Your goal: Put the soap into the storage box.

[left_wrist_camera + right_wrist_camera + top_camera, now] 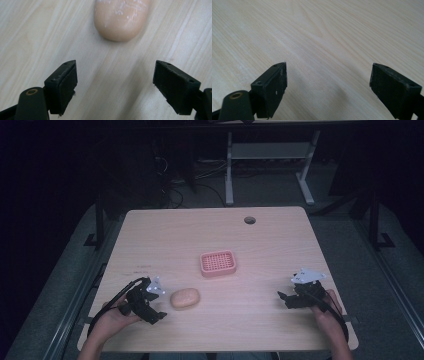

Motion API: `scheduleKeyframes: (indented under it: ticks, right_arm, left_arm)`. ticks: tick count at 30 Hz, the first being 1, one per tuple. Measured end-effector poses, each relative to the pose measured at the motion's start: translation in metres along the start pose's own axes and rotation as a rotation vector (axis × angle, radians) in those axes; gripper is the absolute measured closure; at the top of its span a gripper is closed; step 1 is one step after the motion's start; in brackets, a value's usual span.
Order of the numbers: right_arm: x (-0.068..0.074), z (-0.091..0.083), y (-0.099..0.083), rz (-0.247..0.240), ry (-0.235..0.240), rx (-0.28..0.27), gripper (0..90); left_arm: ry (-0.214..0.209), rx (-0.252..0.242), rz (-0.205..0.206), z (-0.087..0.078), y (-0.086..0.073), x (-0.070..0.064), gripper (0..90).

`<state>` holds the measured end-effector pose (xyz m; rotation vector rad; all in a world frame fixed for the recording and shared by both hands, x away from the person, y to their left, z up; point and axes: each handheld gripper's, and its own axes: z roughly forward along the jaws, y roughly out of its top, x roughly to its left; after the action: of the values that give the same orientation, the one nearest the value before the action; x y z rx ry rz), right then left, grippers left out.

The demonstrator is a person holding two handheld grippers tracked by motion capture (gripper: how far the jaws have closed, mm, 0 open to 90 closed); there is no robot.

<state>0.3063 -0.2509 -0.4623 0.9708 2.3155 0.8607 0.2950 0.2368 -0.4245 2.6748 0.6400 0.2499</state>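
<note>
Peach soap bar [121, 18], oval, smooth, white-flecked top

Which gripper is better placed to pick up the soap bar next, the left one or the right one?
Probably the left. The left gripper is open right beside the soap bar, which lies just ahead of its jaws. The right gripper is open too, but far across the table.

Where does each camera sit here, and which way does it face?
High view: above the person's side, looking forward and down on the table; both hands and grippers show.
Left gripper view: rides the left gripper, open jaws facing the soap.
Right gripper view: rides the right gripper, open over bare wood.
Shared: soap, high and left views.
</note>
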Motion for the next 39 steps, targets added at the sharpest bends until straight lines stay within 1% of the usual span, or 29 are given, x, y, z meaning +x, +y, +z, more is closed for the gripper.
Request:
scheduleKeyframes:
  ticks: [2,5,9,11,12,14,16,17,18,21,22,23,24,31,32,34,37,38,39]
  right_arm:
    - [0.0,0.0,0.0,-0.002,0.001,0.001,13.9]
    - [0.001,0.0,0.001,0.006,0.002,-0.002,13.9]
    - [0.0,-0.001,0.0,0.002,0.001,-0.003,13.9]
    - [0.0,-0.001,0.0,0.004,0.001,-0.004,13.9]
    - [0.0,-0.001,0.0,0.008,0.002,-0.006,13.9]
    - [0.0,-0.001,0.0,0.006,0.002,-0.006,13.9]
    - [0.0,-0.001,0.0,0.008,0.002,-0.007,13.9]
    - [0.0,-0.001,0.0,0.008,0.002,-0.007,13.9]
    - [0.0,-0.001,0.0,0.009,0.002,-0.007,13.9]
    - [0.0,-0.001,0.0,0.009,0.003,-0.008,13.9]
    - [0.001,-0.001,0.0,0.009,0.004,-0.008,13.9]
    - [0.001,-0.001,0.0,0.009,0.004,-0.008,13.9]
    - [0.001,-0.001,0.0,0.01,0.004,-0.008,13.9]
    - [0.0,-0.001,0.0,0.012,0.005,-0.01,13.9]
    - [0.0,-0.001,0.0,0.012,0.005,-0.01,13.9]
    - [0.001,-0.001,0.0,0.013,0.007,-0.009,13.9]
    - [0.001,-0.001,0.0,0.013,0.007,-0.01,13.9]
    - [0.0,-0.001,0.0,0.005,0.009,-0.005,13.9]
    - [0.0,-0.001,0.0,0.005,0.009,-0.005,13.9]
  left_arm:
    - [0.001,-0.001,0.014,0.0,0.006,0.0,19.5]
    - [0.001,0.002,0.025,0.001,0.01,0.0,19.5]
    - [-0.005,0.002,0.023,0.003,0.015,0.001,19.5]
    - [-0.01,-0.001,0.027,0.005,0.017,0.001,19.5]
    - [-0.014,0.005,0.035,0.006,0.02,0.001,19.5]
    - [-0.015,0.004,0.034,0.007,0.021,0.0,19.5]
    - [-0.015,0.009,0.046,0.008,0.024,0.0,19.5]
    - [-0.017,0.004,0.041,0.009,0.026,-0.001,19.5]
    - [-0.019,0.006,0.05,0.009,0.028,0.0,19.5]
    - [-0.022,0.008,0.054,0.011,0.032,0.0,19.5]
    - [-0.025,0.012,0.061,0.012,0.033,0.0,19.5]
    - [-0.027,0.01,0.057,0.013,0.035,-0.001,19.5]
    - [-0.032,0.015,0.065,0.014,0.037,-0.001,19.5]
    - [-0.042,0.025,0.072,0.02,0.043,-0.002,19.8]
    - [-0.044,0.025,0.08,0.021,0.044,-0.001,19.9]
    - [-0.051,0.028,0.078,0.022,0.046,-0.002,20.1]
    - [-0.059,0.037,0.085,0.024,0.048,-0.001,20.4]
    - [-0.064,0.037,0.073,0.026,0.049,-0.001,20.4]
    - [-0.069,0.037,0.075,0.027,0.05,-0.001,20.4]
